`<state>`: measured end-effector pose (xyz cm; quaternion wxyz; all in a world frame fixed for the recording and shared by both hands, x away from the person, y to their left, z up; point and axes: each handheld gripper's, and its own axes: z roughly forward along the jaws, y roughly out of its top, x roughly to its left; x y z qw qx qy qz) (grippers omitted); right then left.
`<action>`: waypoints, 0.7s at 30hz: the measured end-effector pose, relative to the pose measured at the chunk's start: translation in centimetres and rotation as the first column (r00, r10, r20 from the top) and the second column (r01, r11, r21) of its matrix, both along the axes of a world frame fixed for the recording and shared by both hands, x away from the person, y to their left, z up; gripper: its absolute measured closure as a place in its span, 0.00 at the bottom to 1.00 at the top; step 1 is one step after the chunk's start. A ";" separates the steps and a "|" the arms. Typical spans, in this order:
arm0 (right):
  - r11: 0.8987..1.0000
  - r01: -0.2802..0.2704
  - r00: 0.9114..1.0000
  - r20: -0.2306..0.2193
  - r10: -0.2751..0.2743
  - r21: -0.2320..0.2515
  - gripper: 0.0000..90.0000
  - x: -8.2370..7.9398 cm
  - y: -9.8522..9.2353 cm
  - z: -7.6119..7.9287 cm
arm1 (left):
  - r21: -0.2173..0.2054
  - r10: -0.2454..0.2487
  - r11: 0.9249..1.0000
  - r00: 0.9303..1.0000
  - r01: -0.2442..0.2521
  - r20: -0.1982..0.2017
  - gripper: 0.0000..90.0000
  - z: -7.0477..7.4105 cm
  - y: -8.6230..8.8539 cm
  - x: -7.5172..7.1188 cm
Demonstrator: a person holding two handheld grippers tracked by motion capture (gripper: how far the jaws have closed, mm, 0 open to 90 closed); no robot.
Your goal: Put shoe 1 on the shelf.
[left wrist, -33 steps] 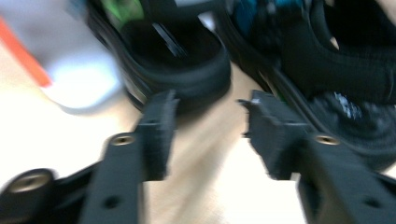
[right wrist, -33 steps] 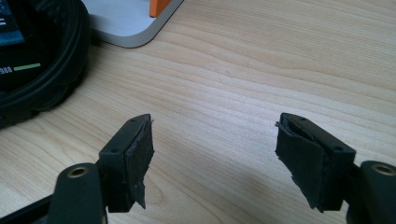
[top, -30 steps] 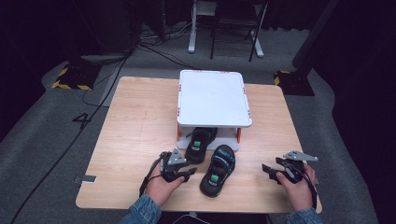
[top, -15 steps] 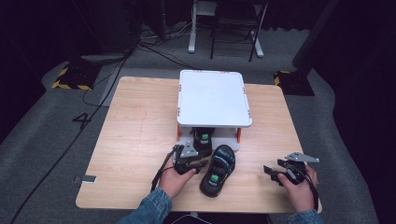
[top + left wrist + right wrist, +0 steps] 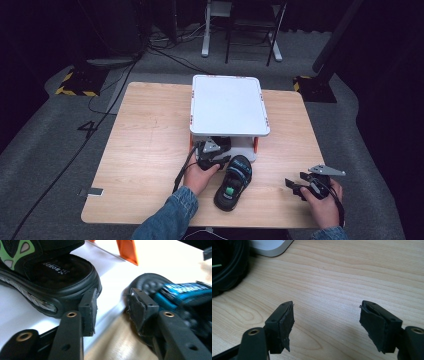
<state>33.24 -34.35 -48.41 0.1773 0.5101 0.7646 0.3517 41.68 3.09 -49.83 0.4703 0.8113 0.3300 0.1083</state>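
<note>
A black sandal with green trim (image 5: pixel 50 272) lies on the white lower shelf (image 5: pixel 162 260) of a small two-level rack (image 5: pixel 227 105). My left gripper (image 5: pixel 216 148) (image 5: pixel 112 307) is at that shelf's front edge, just behind the sandal's heel. Its jaws have just been opening and stand open, with nothing between them. A second black sandal with a blue strap (image 5: pixel 232 182) (image 5: pixel 175 292) rests on the table to its right. My right gripper (image 5: pixel 293 186) (image 5: pixel 327 322) hovers open above bare wood at the table's right.
The rack has orange legs (image 5: pixel 127 251) and a white top that hides most of the lower shelf in the high view. Its lower shelf corner (image 5: pixel 272 246) and the second sandal (image 5: pixel 224 267) appear in the right gripper view. Chairs and cables lie beyond the table.
My left gripper has moved forward to the rack, and the green-trimmed sandal has gone further in under the top shelf. The right gripper has stayed in place.
</note>
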 end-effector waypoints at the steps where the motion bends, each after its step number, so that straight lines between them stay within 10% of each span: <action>1: 1.000 0.000 1.000 0.000 0.000 -0.001 0.31 0.0 0.0 0.0 | 0.002 -0.003 1.000 1.000 0.003 -0.008 0.62 0.0 0.1 0.1; 5: 1.000 -0.006 1.000 0.001 0.006 -0.001 0.31 0.0 0.1 0.0 | -0.010 -0.002 1.000 1.000 0.001 -0.029 0.53 0.0 0.3 -0.3; 8: 1.000 -0.007 1.000 0.003 0.007 0.001 0.31 0.0 0.2 0.1 | -0.003 0.025 1.000 0.999 -0.025 0.034 0.38 0.5 0.8 -0.9; 21: 1.000 -0.023 0.999 0.032 0.023 -0.002 0.31 -0.2 0.9 1.0 | -0.052 0.039 0.998 0.999 -0.038 0.015 0.36 3.2 6.3 -5.9</action>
